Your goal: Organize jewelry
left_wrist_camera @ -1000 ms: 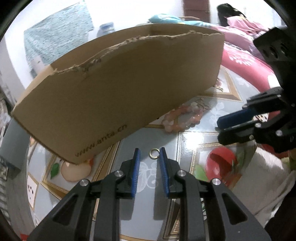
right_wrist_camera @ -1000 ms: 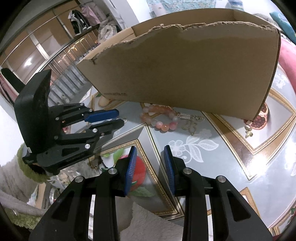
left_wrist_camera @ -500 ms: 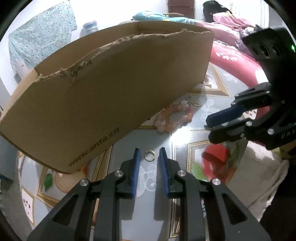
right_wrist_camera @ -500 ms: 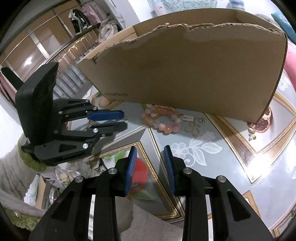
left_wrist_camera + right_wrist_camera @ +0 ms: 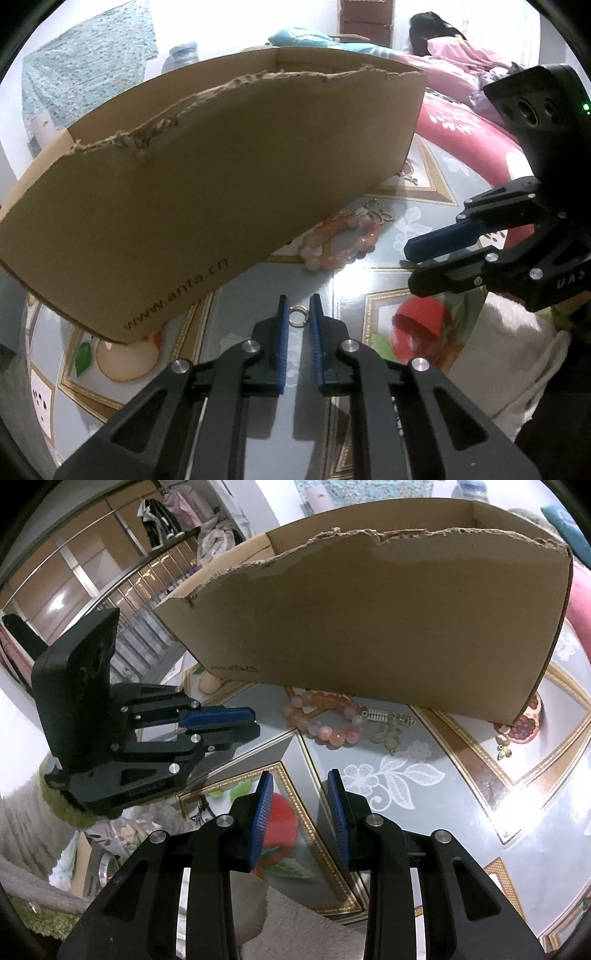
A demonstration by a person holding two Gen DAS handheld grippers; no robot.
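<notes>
A small gold ring [image 5: 298, 316] lies on the patterned table between the blue pads of my left gripper [image 5: 298, 314], whose jaws stand narrowly apart around it. A pink bead bracelet [image 5: 340, 242] with a gold charm lies just beyond, against the cardboard box [image 5: 207, 192]. In the right wrist view my right gripper [image 5: 300, 788] is open and empty above the table, near the bracelet [image 5: 325, 720], with the left gripper [image 5: 221, 720] at left. A small gold earring [image 5: 503, 751] lies by the box corner.
The tall torn-edged cardboard box [image 5: 369, 627] stands across the back of the table. A grey fleece cloth [image 5: 498, 354] lies at the table's near edge. A bed with pink bedding [image 5: 461, 125] is behind.
My left gripper has moved forward so the ring sits between its pads, and its jaws have narrowed. The right gripper has barely moved.
</notes>
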